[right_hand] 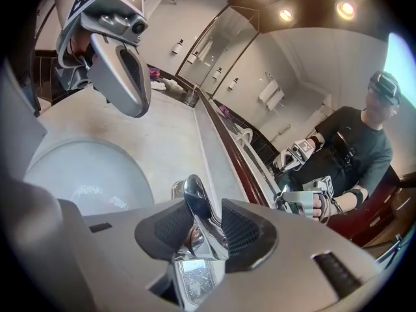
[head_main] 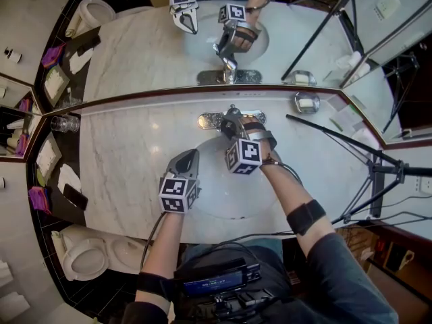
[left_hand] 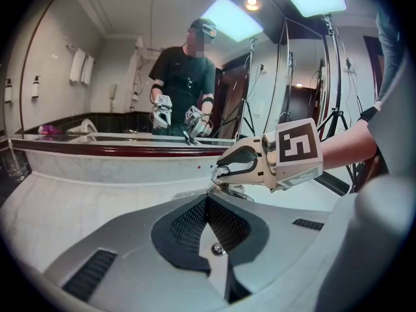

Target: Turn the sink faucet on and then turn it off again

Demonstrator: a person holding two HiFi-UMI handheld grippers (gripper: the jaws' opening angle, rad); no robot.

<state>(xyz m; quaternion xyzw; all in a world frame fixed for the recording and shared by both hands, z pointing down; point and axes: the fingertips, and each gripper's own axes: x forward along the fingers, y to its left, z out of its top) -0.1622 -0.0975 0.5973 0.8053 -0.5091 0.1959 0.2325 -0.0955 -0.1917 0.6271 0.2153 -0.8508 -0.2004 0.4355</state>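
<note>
R: my right fingers (right_hand: 244, 229) part-closed, pinching lever (right_hand: 197, 200) | L: my left fingers (left_hand: 188, 226) shut, empty, short of lever | Risk: slick lever may slip if my grip sits off-centre.

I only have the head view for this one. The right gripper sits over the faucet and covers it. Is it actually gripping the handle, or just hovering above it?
Observer: It is gripping. In the right gripper view the faucet handle stands between the jaws of the right gripper, which press on it from both sides.
Operator: And the left gripper, is anything in it? I only see its back and the marker cube.
Observer: Nothing. The left gripper view shows the left gripper shut, jaws together with nothing between them.
</note>
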